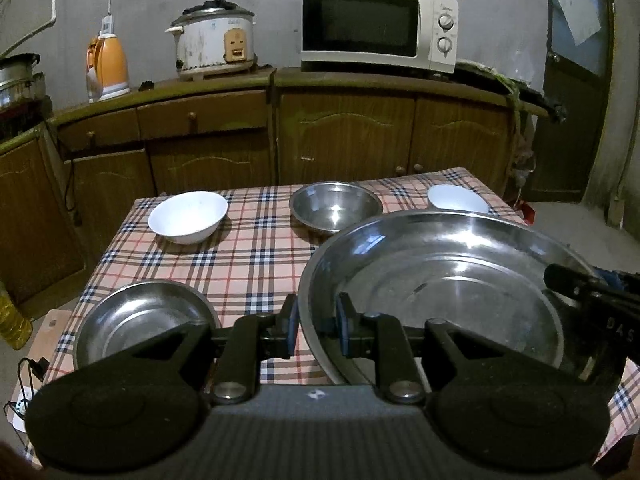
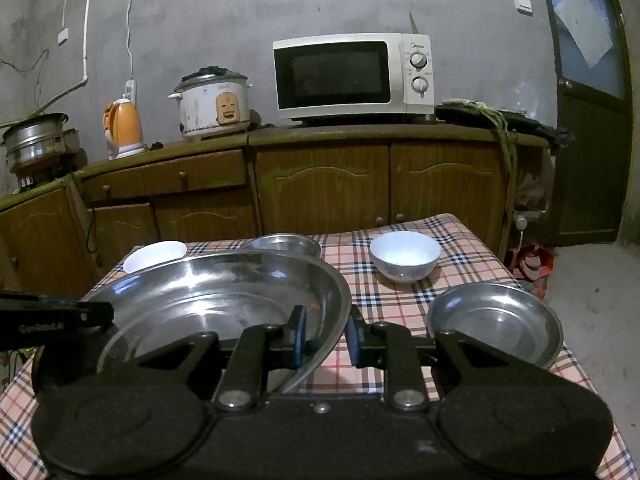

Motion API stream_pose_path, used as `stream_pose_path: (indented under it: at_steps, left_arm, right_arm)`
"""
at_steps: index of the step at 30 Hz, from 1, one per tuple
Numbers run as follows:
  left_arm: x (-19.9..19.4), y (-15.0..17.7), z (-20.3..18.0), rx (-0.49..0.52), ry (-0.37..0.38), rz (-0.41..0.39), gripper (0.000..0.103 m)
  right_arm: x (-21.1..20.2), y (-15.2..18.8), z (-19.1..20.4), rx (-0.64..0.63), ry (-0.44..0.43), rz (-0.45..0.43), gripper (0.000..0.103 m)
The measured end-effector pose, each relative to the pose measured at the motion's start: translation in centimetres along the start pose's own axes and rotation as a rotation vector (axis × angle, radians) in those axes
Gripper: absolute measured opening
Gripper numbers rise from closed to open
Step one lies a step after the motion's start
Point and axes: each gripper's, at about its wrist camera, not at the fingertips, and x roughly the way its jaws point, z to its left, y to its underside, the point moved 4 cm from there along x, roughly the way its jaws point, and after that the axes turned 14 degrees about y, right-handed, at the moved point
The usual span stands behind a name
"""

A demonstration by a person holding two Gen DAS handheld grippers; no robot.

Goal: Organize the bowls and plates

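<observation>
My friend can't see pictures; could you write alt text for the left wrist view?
A handheld left gripper clamps the rim of a large steel plate above a plaid-clothed table, which holds a white bowl, a steel bowl and a smaller steel plate.

A plaid-clothed table (image 1: 256, 264) — white bowls (image 1: 187, 217) and steel bowl (image 1: 335, 207) far, steel plates (image 2: 496, 322) near.

"GenRobot.AI" — left gripper (image 2: 56, 322); "Midea" — microwave (image 2: 352, 78).
</observation>
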Motion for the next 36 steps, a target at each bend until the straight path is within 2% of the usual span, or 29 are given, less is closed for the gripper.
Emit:
stream_pose_path:
  at_steps: [18, 36]
  left_arm:
    - [0.6, -0.6, -0.4, 0.009, 0.013, -0.009, 0.021]
    - [1.8, -0.3, -0.1, 0.001, 0.009, 0.014, 0.021]
  right_arm:
    - [0.5, -0.9, -0.6, 0.008, 0.019, -0.017, 0.028]
    - [2.1, -0.6, -0.2, 0.002, 0.025, 0.014, 0.028]
